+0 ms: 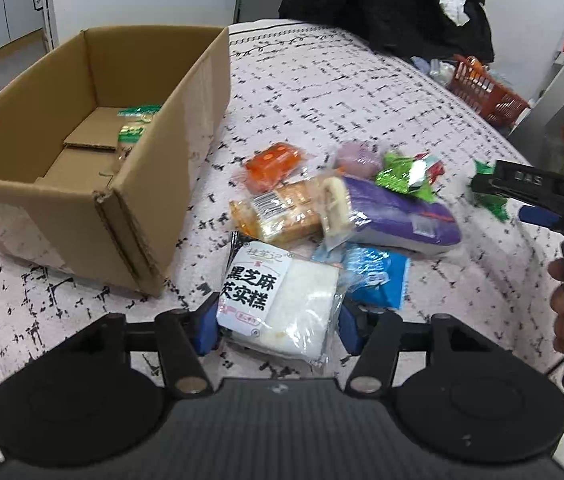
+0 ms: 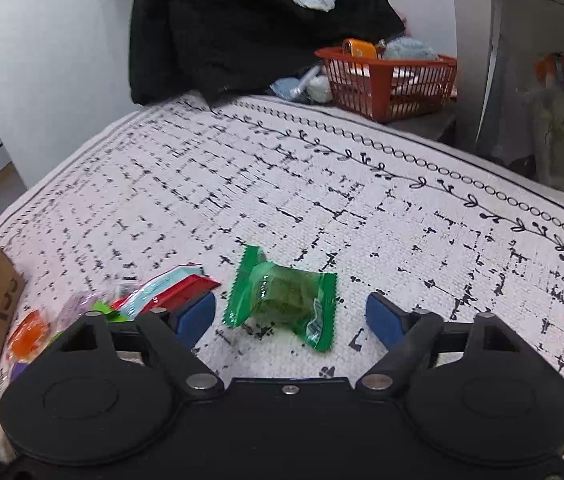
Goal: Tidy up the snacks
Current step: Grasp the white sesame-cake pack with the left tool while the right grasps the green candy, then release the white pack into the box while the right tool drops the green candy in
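left gripper pinching white cake packet | right gripper spread astride green candy, not touching | risk: slick wrapper squirts out on closing

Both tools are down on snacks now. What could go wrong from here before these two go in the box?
1. The left tool pinches only the near end of the white cake packet; it may sag or slip.
2. The right tool straddles the green candy untouched; the crinkly wrapper could skid away on closing.
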`<state>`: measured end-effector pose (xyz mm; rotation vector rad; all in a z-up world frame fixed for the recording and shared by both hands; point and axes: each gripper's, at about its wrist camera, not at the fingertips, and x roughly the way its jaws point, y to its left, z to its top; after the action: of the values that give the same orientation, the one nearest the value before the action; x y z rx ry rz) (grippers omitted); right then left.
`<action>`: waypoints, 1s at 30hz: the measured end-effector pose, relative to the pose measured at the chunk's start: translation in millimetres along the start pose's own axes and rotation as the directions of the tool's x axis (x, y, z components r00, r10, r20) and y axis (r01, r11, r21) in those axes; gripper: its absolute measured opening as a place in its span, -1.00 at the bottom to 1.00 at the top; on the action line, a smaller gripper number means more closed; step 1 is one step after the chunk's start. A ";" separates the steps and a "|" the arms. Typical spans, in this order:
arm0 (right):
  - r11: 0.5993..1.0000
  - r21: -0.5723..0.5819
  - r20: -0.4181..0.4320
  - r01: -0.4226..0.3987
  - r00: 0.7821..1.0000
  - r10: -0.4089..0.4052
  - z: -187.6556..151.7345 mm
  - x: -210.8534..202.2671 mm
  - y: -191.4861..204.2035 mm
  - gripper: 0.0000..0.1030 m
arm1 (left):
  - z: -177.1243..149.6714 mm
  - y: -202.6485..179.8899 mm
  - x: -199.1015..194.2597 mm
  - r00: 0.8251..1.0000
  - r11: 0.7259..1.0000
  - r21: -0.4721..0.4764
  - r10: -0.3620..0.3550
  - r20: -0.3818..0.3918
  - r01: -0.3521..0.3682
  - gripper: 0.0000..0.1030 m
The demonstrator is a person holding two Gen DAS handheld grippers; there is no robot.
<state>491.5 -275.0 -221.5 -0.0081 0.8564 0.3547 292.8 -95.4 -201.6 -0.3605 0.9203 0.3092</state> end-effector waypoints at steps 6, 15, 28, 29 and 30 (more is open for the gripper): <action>1.000 -0.010 -0.037 -0.006 0.999 0.006 3.7 -7.9 1.3 -0.39 | 8.0 1.3 -11.7 0.999 0.999 -0.021 -0.030 0.030 0.031 0.11; 0.999 -0.045 -0.018 0.015 1.000 -0.016 -1.8 -55.8 16.7 -0.51 | 21.1 1.1 -34.6 0.992 0.994 -0.041 -0.093 0.087 0.097 0.11; 0.996 -0.089 0.016 -0.012 1.000 0.014 -1.6 -120.6 71.9 -0.50 | 38.6 19.6 -71.5 0.975 0.984 -0.080 -0.147 0.164 0.162 0.11; 0.995 -0.094 0.020 -0.016 1.000 0.018 -1.4 -124.4 76.4 -0.50 | 40.1 22.1 -74.2 0.974 0.983 -0.084 -0.150 0.169 0.166 0.11; 0.995 -0.098 0.023 -0.020 0.999 0.022 -1.3 -128.1 81.1 -0.50 | 41.7 24.6 -77.0 0.973 0.982 -0.088 -0.152 0.174 0.169 0.11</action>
<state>388.6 -237.7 -116.6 -0.0856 0.8150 0.4154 268.7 -63.6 -119.8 -0.4933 0.7081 0.2341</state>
